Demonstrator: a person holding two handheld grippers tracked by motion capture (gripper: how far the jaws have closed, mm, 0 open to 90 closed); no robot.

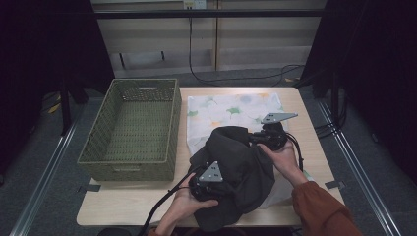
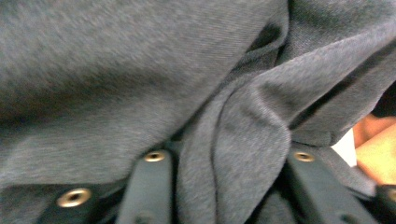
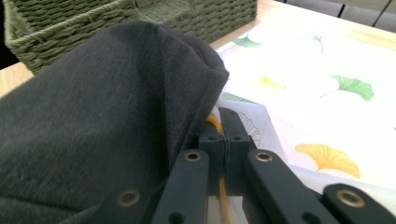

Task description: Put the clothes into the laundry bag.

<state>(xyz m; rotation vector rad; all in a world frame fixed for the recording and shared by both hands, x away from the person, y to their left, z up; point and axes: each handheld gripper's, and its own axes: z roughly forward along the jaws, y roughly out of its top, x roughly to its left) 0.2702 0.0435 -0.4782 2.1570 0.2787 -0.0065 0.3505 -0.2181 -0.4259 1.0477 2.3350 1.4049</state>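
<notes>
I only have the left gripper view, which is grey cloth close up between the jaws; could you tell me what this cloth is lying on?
Observer: In the high view the dark grey garment lies bunched on a white cloth printed with leaves, spread over the wooden table.
Operator: Thank you. Where is the other gripper, please?
Observer: The right gripper is at the garment's far right edge, its jaws closed together beside a fold of the fabric.
Operator: And is there anywhere to put the garment?
Observer: A green woven basket stands on the table's left side, with nothing visible inside it.
</notes>
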